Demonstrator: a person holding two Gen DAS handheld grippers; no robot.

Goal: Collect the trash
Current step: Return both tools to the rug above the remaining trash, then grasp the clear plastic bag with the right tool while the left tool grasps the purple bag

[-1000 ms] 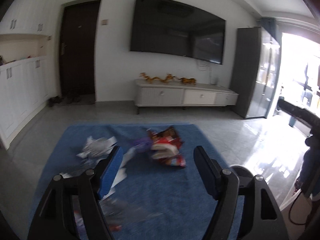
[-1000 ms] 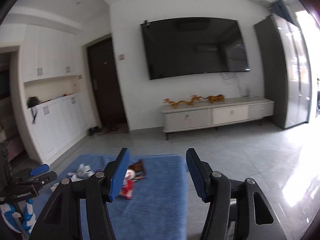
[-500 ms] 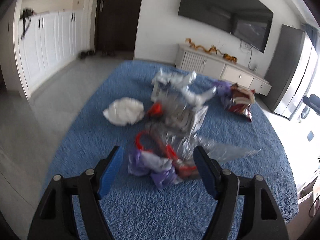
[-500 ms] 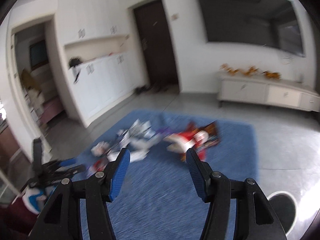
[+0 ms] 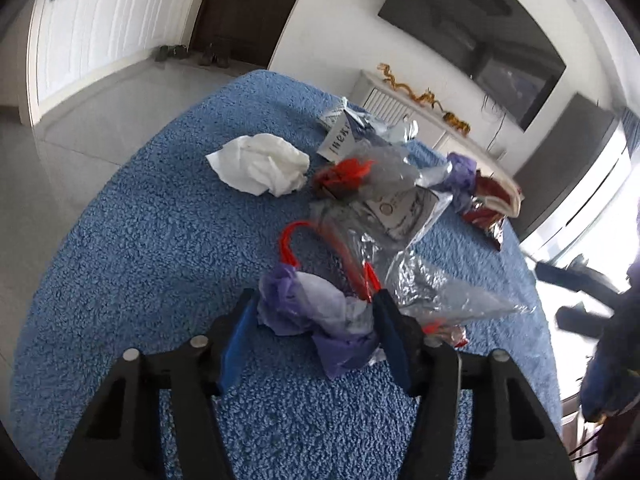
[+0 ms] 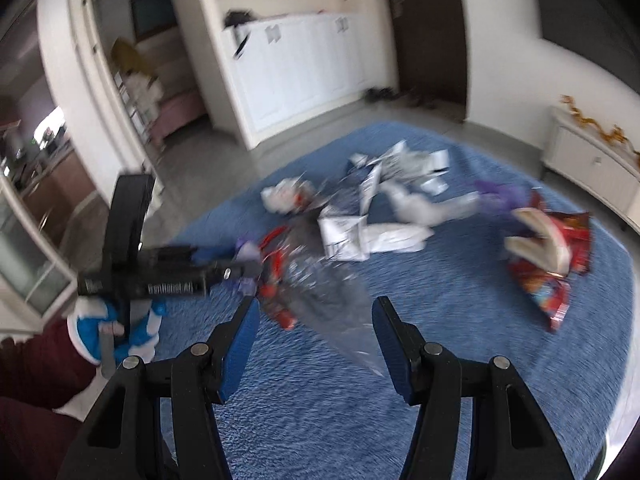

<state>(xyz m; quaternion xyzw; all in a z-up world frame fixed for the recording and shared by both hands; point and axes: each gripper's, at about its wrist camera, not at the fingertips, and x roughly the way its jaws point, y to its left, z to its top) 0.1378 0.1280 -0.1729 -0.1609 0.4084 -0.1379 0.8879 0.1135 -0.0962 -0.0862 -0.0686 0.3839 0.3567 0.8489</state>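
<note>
Trash lies scattered on a blue fuzzy surface (image 5: 152, 240). My left gripper (image 5: 314, 312) is open, with its fingers on either side of a crumpled purple and white wrapper (image 5: 316, 312). Beyond it lie a clear plastic bag with red trim (image 5: 384, 240), a white crumpled tissue (image 5: 260, 164) and a red snack bag (image 5: 494, 204). My right gripper (image 6: 316, 320) is open and empty above the tip of the clear plastic bag (image 6: 340, 316). The left gripper also shows in the right wrist view (image 6: 224, 264). The red snack bag (image 6: 548, 256) lies to the right.
White printed paper wrappers (image 6: 380, 220) lie mid-surface. White cabinets (image 6: 304, 68) and a dark door (image 6: 424, 28) stand behind. A low white TV cabinet (image 5: 412, 108) and a wall TV (image 5: 476, 36) stand beyond the surface. Grey tile floor (image 5: 92, 100) surrounds it.
Both grippers have tilted down and moved in toward the trash. The left gripper now straddles the purple wrapper. The right view has swung left over the clear bag.
</note>
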